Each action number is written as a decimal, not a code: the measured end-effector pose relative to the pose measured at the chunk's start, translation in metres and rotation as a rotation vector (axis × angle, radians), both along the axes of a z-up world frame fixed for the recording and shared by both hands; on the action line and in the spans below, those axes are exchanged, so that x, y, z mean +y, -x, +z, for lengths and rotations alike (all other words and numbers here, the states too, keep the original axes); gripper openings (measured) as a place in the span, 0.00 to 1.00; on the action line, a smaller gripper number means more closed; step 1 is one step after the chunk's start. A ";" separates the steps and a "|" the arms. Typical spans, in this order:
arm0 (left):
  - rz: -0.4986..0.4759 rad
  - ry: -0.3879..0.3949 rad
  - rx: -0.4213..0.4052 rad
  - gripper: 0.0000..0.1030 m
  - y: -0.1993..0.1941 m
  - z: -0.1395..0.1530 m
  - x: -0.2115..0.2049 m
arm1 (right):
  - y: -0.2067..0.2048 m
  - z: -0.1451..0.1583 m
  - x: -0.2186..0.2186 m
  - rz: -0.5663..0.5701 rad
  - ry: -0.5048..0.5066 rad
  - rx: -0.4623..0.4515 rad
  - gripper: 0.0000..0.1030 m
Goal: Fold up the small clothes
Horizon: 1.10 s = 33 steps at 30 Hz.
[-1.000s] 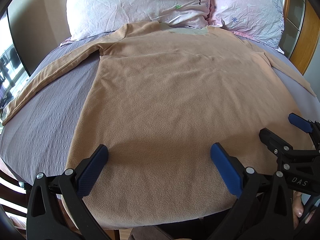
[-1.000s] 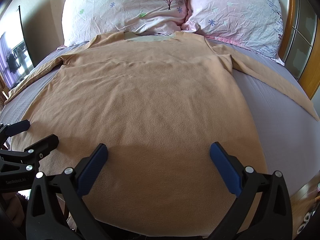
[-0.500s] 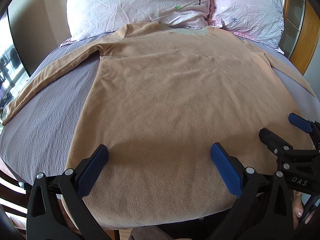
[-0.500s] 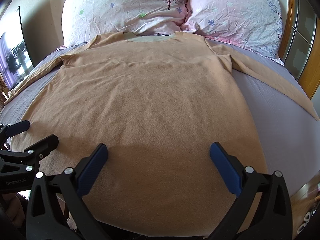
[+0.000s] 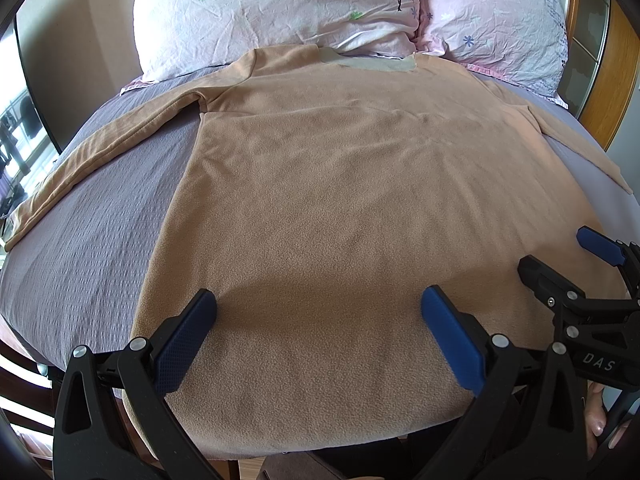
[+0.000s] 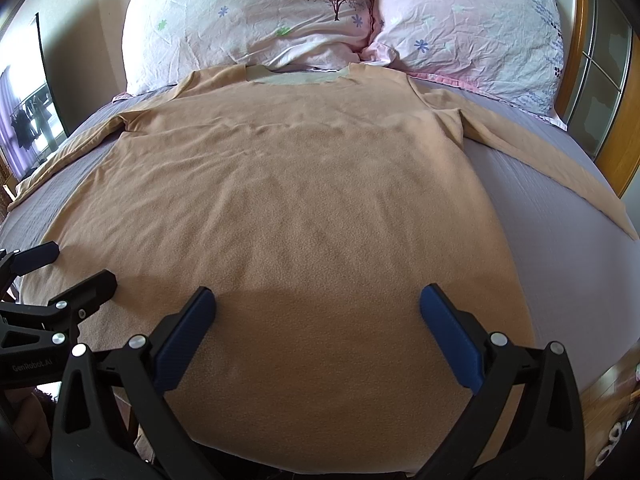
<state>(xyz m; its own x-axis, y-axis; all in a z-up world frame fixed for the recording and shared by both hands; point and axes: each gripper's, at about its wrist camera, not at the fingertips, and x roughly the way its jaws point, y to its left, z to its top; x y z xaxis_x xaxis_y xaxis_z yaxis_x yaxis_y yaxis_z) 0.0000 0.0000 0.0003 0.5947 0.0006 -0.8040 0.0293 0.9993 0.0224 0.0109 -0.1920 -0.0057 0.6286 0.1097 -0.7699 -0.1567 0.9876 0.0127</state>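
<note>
Hovering over flat tan shirt (image 5: 340, 208): both gripper sets (image 5: 318, 328) (image 6: 316, 320) agape.

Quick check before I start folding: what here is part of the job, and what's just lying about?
Job:
- shirt, spread flat, sleeves out
- left gripper, open above the hem
- right gripper, open above the hem

Just there:
- two pillows past the collar
- bedsheet under the shirt

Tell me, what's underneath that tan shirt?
The tan shirt lies flat on a grey-purple bedsheet, visible around it. Whatever lies directly beneath the fabric is covered; its collar reaches the pillows.
</note>
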 end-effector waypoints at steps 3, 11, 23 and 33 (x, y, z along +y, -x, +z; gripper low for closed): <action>0.000 0.000 -0.001 0.99 0.000 0.000 0.000 | 0.000 0.000 0.000 0.000 0.000 0.000 0.98; 0.000 0.000 -0.002 0.99 0.000 0.000 0.000 | 0.001 0.000 0.000 0.000 0.000 -0.001 0.98; 0.000 0.000 -0.003 0.99 0.000 0.000 0.000 | 0.002 0.001 0.001 -0.007 -0.001 -0.004 0.98; -0.032 -0.003 0.021 0.99 -0.001 0.004 0.000 | -0.011 0.018 -0.052 -0.011 -0.117 -0.118 0.98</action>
<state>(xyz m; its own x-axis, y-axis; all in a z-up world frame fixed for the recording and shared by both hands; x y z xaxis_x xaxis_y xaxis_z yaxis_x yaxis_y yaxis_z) 0.0014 -0.0003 0.0039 0.5776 -0.0157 -0.8161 0.0621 0.9978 0.0248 0.0223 -0.2438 0.0120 0.7157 0.1868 -0.6729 -0.1528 0.9821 0.1101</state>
